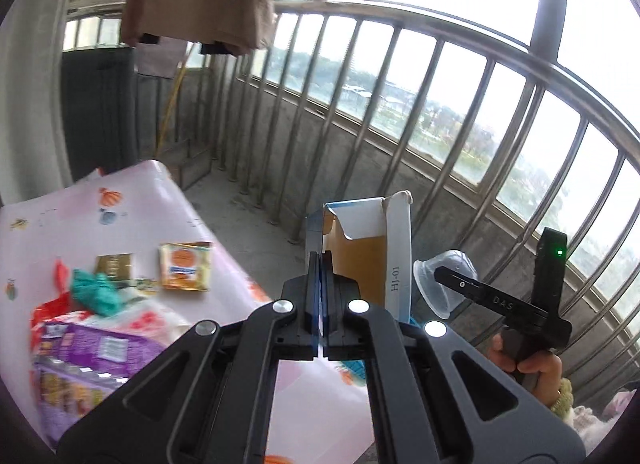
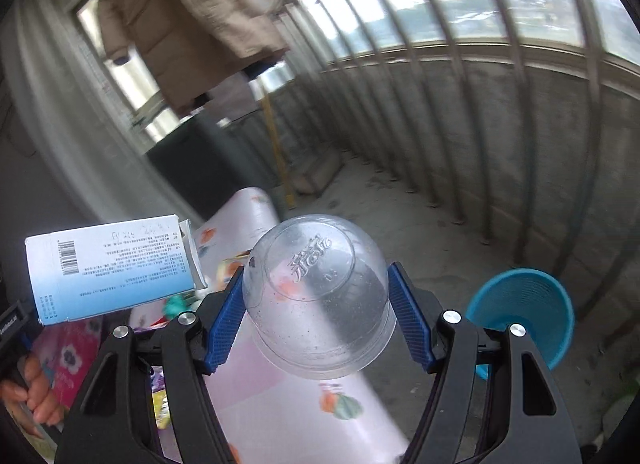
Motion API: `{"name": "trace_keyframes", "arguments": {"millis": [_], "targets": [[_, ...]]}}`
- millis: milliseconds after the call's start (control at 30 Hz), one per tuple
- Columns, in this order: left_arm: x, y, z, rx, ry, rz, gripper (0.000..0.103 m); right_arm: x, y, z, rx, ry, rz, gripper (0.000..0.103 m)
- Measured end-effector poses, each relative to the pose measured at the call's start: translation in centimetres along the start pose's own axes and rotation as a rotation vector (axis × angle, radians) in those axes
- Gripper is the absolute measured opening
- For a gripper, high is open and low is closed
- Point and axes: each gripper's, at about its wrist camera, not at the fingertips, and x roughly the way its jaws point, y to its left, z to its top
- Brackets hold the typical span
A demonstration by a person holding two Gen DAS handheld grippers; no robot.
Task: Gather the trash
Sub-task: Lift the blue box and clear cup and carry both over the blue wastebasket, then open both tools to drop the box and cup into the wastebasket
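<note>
Left wrist view: left gripper (image 1: 320, 264) clenched on one flap of one opened carton (image 1: 370, 248). Right gripper (image 2: 318, 296) clasps one clear plastic cup (image 2: 316, 292), base outward. Beyond, one blue bin (image 2: 524, 308); table (image 1: 132, 208) litter, apparently four wrappers.

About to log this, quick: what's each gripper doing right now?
Left gripper: shut on the cardboard box.
Right gripper: shut on the clear plastic cup.

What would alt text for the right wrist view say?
A hand-held gripper with blue pads clamps a clear plastic cup above a pink-covered table on a railed balcony. A blue-and-white carton is held up at left; a blue basket stands on the floor at right.
</note>
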Motion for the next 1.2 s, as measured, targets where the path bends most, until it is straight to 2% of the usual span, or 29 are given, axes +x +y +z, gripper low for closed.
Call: {"name": "trace_keyframes", "arguments": {"millis": [133, 300, 433, 600, 667, 733, 767, 867, 933, 967, 1033, 1100, 1200], "targets": [[6.5, -2.8, -1.0, -0.036, 0.119, -0.101, 0.000, -0.6, -5.5, 0.1, 0.111, -0.015, -0.118, 0.068], [15.7, -7.1, -3.1, -0.028, 0.295, -0.170, 0.000, 0.5, -11.7, -0.4, 0.288, 0.001, -0.187, 0.068], [22.6, -10.4, -4.4, 0.004, 0.419, -0.183, 0.000, 2.2, -16.1, -0.5, 0.399, 0.020, -0.245, 0.068], [30.3, -12.9, -5.7, 0.020, 0.512, -0.214, 0.000, 4.1, -20.6, -0.3, 0.528, -0.004, -0.288, 0.069], [32.6, -13.7, -6.4, 0.017, 0.528, -0.223, 0.006, 5.3, -22.8, -0.5, 0.575, -0.008, -0.309, 0.073], [35.1, -14.3, -7.3, 0.004, 0.568, -0.229, 0.023, 6.6, -24.5, -1.1, 0.620, 0.030, -0.347, 0.081], [36.1, -14.3, -7.6, -0.007, 0.583, -0.216, 0.027, 7.0, -25.3, -1.5, 0.637, 0.043, -0.345, 0.081], [36.6, -14.7, -8.3, -0.016, 0.569, -0.206, 0.042, 7.5, -26.5, -2.3, 0.639, 0.053, -0.357, 0.082], [35.8, -14.8, -8.3, 0.015, 0.530, -0.171, 0.062, 7.6, -26.8, -2.6, 0.648, 0.050, -0.365, 0.082], [35.2, -14.6, -8.2, 0.029, 0.513, -0.152, 0.066, 7.6, -26.9, -2.8, 0.652, 0.051, -0.363, 0.082], [34.2, -14.3, -7.9, 0.065, 0.473, -0.122, 0.067, 7.5, -26.6, -2.6, 0.646, 0.048, -0.354, 0.082], [33.0, -14.1, -7.6, 0.080, 0.448, -0.116, 0.067, 7.1, -24.9, -1.8, 0.580, 0.038, -0.367, 0.082], [29.7, -13.6, -6.4, 0.088, 0.379, -0.152, 0.071, 6.6, -21.7, -0.4, 0.449, 0.014, -0.392, 0.082]]}}
